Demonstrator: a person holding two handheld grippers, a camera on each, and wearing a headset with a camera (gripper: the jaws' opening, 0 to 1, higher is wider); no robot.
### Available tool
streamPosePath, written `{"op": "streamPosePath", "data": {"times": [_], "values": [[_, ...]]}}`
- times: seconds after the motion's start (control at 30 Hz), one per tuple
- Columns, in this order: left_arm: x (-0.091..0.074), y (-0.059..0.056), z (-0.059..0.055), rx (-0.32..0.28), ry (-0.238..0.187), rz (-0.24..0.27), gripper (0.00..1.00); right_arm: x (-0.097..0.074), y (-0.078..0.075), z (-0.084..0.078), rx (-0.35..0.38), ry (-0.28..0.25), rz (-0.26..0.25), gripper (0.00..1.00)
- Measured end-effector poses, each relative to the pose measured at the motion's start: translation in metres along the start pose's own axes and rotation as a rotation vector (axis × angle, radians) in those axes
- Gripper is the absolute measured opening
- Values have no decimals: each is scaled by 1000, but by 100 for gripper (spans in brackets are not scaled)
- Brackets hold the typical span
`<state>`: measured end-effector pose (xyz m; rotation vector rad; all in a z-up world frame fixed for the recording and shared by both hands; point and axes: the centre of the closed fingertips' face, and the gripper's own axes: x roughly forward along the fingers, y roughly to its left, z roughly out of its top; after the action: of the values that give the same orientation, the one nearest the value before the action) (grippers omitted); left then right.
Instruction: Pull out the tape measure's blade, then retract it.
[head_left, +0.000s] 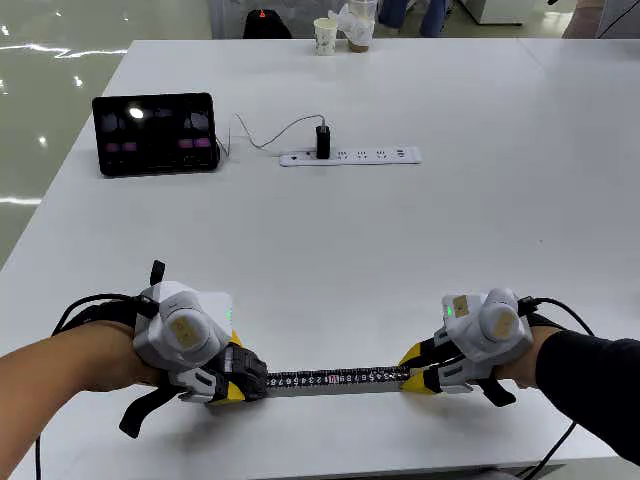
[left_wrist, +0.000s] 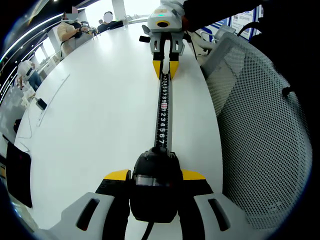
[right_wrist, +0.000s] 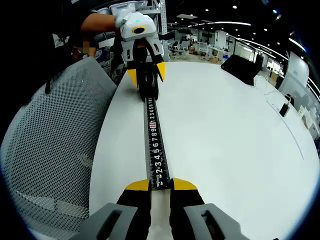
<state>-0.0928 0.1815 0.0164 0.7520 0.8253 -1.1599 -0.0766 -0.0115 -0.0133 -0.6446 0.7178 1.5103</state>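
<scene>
The left claw (head_left: 236, 371) is clamping the tape measure case (left_wrist: 155, 192); the right claw (right_wrist: 161, 185) is pinching its extended blade (right_wrist: 154, 145); the head view is adding a power strip (head_left: 349, 156).

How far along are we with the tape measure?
Pulled out: the blade stretches along the table. In hand: the left gripper clamps the case, the right gripper pinches the blade's end. Remaining: retracting it.

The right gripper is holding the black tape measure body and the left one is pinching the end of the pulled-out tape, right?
No, they're swapped. The left gripper holds the black tape measure body, as the left gripper view shows; the right gripper pinches the end of the pulled-out tape.
</scene>
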Motion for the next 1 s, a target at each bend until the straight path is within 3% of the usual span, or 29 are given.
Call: {"op": "streamPosePath", "data": {"times": [1.0], "values": [[-1,0,0,-1,-4,2,31,-17,-4,-20,19,21,-11,10]]}}
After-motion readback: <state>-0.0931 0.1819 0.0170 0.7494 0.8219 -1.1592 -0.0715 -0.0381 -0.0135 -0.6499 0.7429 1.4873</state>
